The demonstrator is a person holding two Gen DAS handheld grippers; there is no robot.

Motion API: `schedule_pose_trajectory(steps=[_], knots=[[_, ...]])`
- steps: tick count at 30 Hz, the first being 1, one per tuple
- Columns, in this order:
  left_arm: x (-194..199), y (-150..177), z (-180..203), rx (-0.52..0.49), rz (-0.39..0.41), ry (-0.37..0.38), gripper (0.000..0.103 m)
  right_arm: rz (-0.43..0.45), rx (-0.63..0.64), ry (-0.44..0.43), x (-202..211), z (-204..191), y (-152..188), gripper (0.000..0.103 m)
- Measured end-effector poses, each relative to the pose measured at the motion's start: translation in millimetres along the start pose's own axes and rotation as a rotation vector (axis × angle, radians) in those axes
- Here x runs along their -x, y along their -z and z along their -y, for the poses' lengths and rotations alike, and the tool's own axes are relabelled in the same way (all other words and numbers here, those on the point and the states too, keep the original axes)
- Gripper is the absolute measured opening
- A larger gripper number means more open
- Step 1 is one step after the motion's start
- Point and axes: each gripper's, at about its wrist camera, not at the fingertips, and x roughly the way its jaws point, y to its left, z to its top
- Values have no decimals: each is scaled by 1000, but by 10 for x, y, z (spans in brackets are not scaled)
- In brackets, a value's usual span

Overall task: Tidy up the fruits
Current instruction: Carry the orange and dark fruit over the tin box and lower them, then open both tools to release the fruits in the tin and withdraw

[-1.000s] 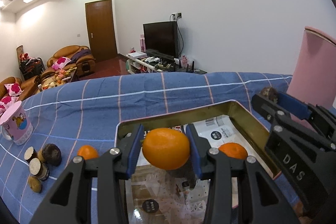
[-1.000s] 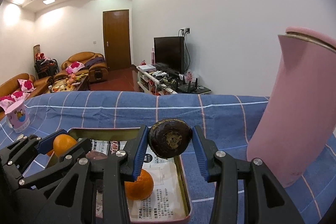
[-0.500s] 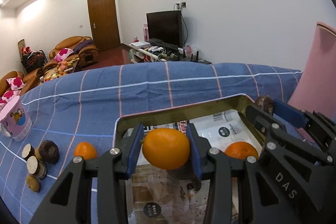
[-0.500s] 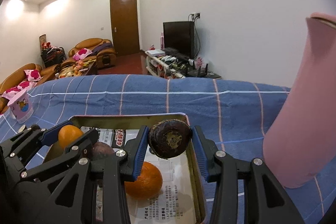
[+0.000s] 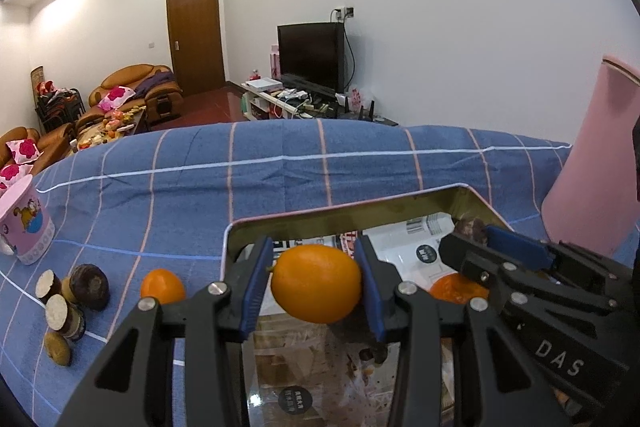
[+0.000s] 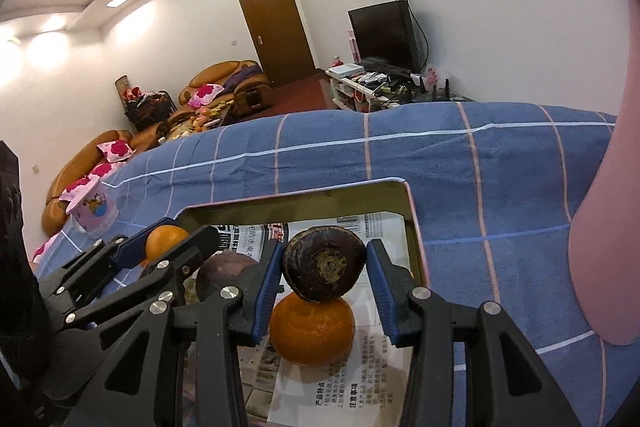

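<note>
My left gripper (image 5: pixel 316 283) is shut on an orange (image 5: pixel 316 283), held above the left part of a gold metal tray (image 5: pixel 344 215) lined with printed paper. My right gripper (image 6: pixel 324 269) is shut on a dark brown round fruit (image 6: pixel 324 269), over the tray's (image 6: pixel 304 205) right part. Directly under that fruit an orange (image 6: pixel 312 331) lies in the tray, with a dark purple fruit (image 6: pixel 224 275) to its left. In the right wrist view the left gripper's orange (image 6: pixel 164 241) shows at the left. In the left wrist view another orange (image 5: pixel 162 285) lies on the cloth left of the tray.
A blue checked cloth (image 5: pixel 280 163) covers the table. A tall pink jug (image 5: pixel 592 179) stands right of the tray, close to my right gripper. At the far left are a pink cartoon cup (image 5: pixel 24 223) and several dark fruits and cut pieces (image 5: pixel 72 299).
The right gripper has tipped downward and sunk toward the tray with its dark fruit, and the view has rolled. The left gripper has barely moved with its orange.
</note>
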Motion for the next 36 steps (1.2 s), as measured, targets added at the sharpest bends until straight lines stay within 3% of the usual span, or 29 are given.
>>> schedule_pose_trajectory(steps=[3, 6, 11, 16, 17, 22, 28, 36], knots=[[36, 7, 18, -14, 14, 3, 43, 20, -26, 3, 80, 1, 12, 49], [60, 7, 47, -25, 25, -4, 44, 79, -77, -16, 198, 80, -10, 72], [68, 2, 81, -43, 27, -19, 48, 161, -101, 21, 347, 111, -32, 74], [122, 18, 192, -89, 58, -63, 99, 180, -105, 70, 367, 126, -52, 74], [131, 19, 205, -94, 63, -65, 102, 185, -104, 80, 377, 128, -54, 74], [131, 17, 219, -101, 61, -74, 103, 227, -113, 142, 463, 188, -54, 75], [119, 20, 230, -102, 55, -77, 103, 206, -124, 169, 448, 228, -64, 77], [111, 45, 225, -100, 47, -82, 103, 233, -61, 236, 439, 147, -27, 78]])
